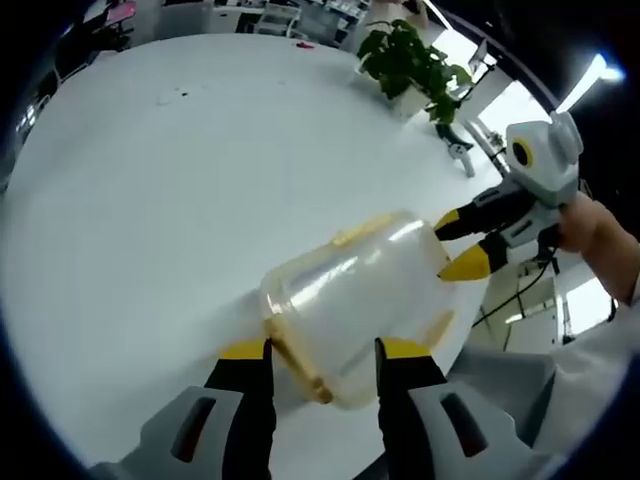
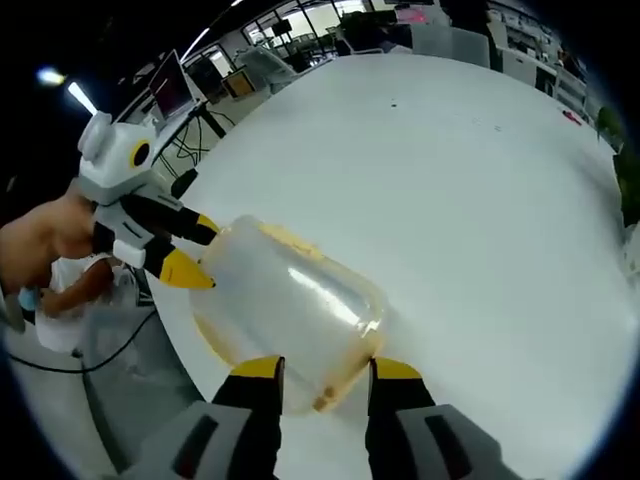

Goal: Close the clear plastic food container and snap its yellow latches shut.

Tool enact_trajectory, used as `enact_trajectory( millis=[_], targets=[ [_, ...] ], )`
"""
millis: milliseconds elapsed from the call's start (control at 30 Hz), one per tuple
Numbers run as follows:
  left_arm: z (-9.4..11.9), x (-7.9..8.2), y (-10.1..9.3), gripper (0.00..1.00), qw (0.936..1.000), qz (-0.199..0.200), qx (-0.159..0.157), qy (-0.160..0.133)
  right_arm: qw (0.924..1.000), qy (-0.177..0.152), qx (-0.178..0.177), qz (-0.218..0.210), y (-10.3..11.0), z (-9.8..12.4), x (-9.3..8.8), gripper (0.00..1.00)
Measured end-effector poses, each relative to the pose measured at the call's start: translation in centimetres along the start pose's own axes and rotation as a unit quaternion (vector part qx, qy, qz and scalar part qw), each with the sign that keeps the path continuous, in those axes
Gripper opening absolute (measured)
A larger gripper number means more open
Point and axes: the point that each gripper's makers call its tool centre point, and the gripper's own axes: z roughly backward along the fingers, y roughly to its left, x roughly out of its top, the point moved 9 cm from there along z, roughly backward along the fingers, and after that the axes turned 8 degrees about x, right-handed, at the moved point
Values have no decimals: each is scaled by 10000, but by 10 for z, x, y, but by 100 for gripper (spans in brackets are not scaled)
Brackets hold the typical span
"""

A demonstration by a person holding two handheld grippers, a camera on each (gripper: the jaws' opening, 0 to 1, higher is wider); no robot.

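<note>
Nearest to me in the left gripper view, my left claw (image 1: 320, 362) stands with its two jaws on either side of one end of the clear plastic food container (image 1: 355, 305). The tips are beside the rim, but I cannot tell if they really press it or are only spread around it. In the right gripper view, my right claw (image 2: 322, 382) does the same at the opposite end of the container (image 2: 290, 310); there too I cannot tell if it squeezes. I think I hold it from both ends so that it does not slide on the desk (image 1: 180, 200) while the latches are worked.

The container lies on its side near the desk edge, and the lid seems to be already on the body. I count one container and, as far as I can see, about three yellow latches. One yellow latch (image 1: 362, 230) is on the upper side, and another latch (image 1: 300, 368) runs along the rim between my left jaws. I cannot tell if they are snapped.

Each claw also appears in the other's view, at the far end of the container.

Further away stand one potted plant (image 1: 410, 62) and office furniture beyond the desk.
</note>
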Motion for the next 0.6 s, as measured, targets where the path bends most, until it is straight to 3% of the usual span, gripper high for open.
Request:
enact_trajectory(
  millis=[33,100,233,267,300,333,367,600],
  targets=[
    [1,0,-1,36,9999,-70,-144,26,10000,-5,5,2,0,0,1,31],
    [-8,-4,1,36,9999,21,36,132,9999,80,-53,-37,1,-1,3,31],
    [-1,1,-2,35,9999,40,50,149,9999,59,-18,-146,-1,-2,2,30],
    [-3,2,-4,35,9998,116,13,147,9987,-229,102,-454,0,-9,3,31],
    [-3,2,-3,35,9999,26,24,169,9968,-202,244,-737,0,-9,-1,33],
    [-2,2,-2,35,9999,19,5,133,9989,-118,153,-417,-1,-7,-1,33],
    [-2,2,-2,35,9999,20,9,122,9990,-129,155,-388,1,-6,-2,33],
    [-1,2,0,38,10000,-5,-14,54,9979,-298,209,-534,-2,-4,-3,36]
  ],
)
